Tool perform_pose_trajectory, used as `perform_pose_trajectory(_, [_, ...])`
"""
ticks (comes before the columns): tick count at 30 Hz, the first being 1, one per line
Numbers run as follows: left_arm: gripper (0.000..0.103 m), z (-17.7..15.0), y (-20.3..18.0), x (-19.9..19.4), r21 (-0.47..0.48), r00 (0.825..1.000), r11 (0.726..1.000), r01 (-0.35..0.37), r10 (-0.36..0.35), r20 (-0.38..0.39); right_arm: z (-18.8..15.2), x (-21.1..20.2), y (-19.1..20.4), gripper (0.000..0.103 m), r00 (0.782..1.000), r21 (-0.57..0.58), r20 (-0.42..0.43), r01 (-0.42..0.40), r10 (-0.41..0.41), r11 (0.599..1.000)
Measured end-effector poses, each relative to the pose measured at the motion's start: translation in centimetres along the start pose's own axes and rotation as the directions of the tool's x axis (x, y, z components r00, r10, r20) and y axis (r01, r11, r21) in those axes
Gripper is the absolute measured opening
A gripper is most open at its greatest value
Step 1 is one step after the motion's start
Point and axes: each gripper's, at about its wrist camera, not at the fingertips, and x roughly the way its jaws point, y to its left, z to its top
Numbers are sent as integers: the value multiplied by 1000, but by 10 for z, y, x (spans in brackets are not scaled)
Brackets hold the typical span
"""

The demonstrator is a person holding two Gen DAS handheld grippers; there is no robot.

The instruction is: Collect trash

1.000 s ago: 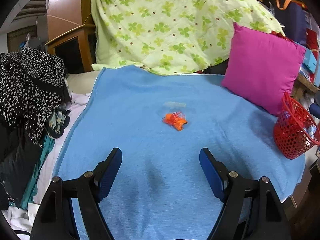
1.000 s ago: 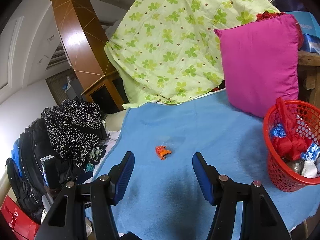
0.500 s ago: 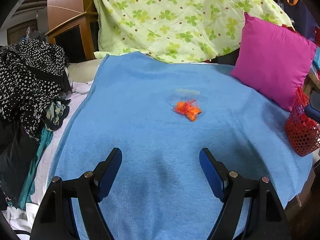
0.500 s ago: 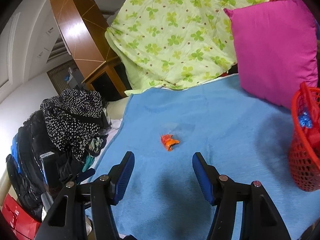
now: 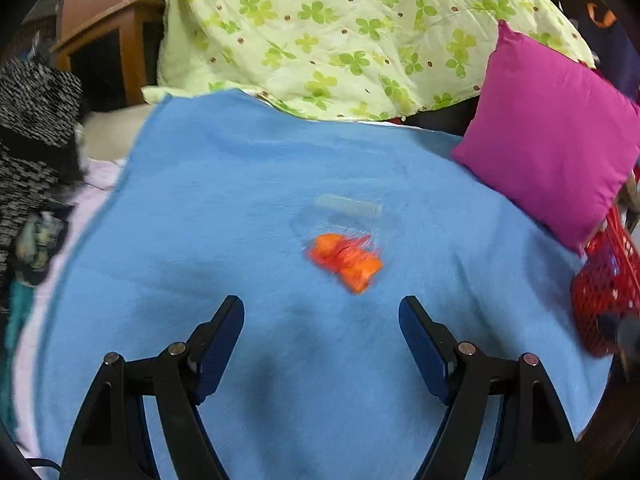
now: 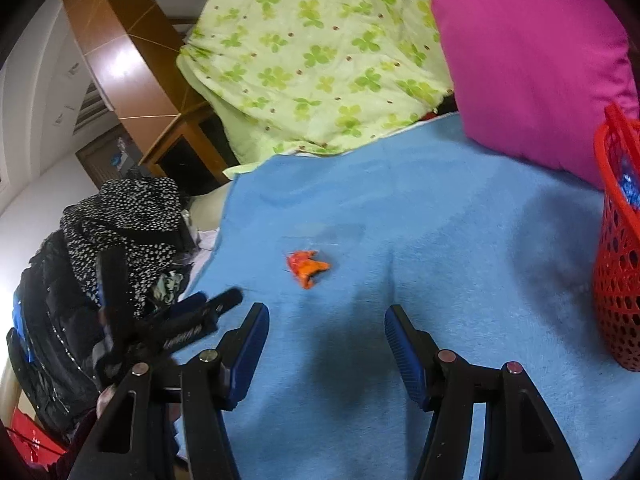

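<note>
A crumpled orange wrapper in clear plastic (image 5: 345, 261) lies on the blue blanket (image 5: 224, 208); it also shows in the right wrist view (image 6: 306, 267). My left gripper (image 5: 322, 322) is open and empty, just short of the wrapper. My right gripper (image 6: 326, 330) is open and empty, a little behind the wrapper. The left gripper's body (image 6: 168, 332) shows at the left of the right wrist view. A red mesh basket (image 6: 618, 280) with trash in it stands at the blanket's right edge; it also shows in the left wrist view (image 5: 600, 292).
A magenta pillow (image 5: 552, 132) leans at the back right. A green clover quilt (image 5: 352, 32) is heaped at the back. Dark spotted clothes (image 6: 120, 224) are piled off the left edge. A wooden cabinet (image 6: 132, 64) stands behind.
Both grippers have moved forward toward the orange wrapper, which looms larger. The basket has slid toward the right edge of both views. Both stay open.
</note>
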Motion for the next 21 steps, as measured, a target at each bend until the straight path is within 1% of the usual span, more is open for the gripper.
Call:
perform_pose_trajectory(1, [80, 2, -2, 13, -13, 1000, 1000, 17, -17, -13, 1, 3, -5, 65, 1000, 4, -3, 6, -6, 1000])
perform_pose_trajectory(3, [80, 7, -8, 38, -40, 998, 999, 17, -19, -57, 2, 7, -12, 65, 1000, 9, -9, 17, -16, 1000])
perform_pose_trajectory(6, [80, 15, -15, 68, -71, 997, 997, 14, -20, -74, 5, 14, -25, 65, 999, 25, -17, 33, -33, 999])
perform_pose_trajectory(10, [80, 23, -15, 93, -119, 994, 993, -2, -11, -106, 6, 24, -39, 64, 999, 47, -30, 43, -42, 998])
perform_pose_trajectory(13, [76, 24, -11, 106, -153, 991, 988, -9, -11, -132, 7, 33, -42, 65, 998, 44, -43, 46, -44, 998])
perform_pose_trajectory(15, [71, 24, -8, 112, -171, 989, 985, -4, -22, -145, 8, 40, -41, 65, 998, 36, -52, 44, -42, 998])
perform_pose_trajectory(16, [67, 23, -7, 112, -183, 988, 983, 13, -40, -146, 9, 43, -40, 65, 998, 29, -55, 43, -41, 999])
perform_pose_trajectory(18, [51, 22, -7, 111, -191, 987, 981, 45, -74, -146, 10, 49, -36, 64, 997, 16, -61, 37, -36, 999])
perform_pose_trajectory(19, [47, 21, -7, 108, -190, 985, 980, 63, -91, -147, 11, 52, -33, 65, 997, 9, -63, 33, -33, 999])
perform_pose_trajectory(21, [44, 18, -8, 99, -169, 985, 983, 70, -94, -144, 15, 60, -24, 65, 997, -17, -67, 23, -24, 1000])
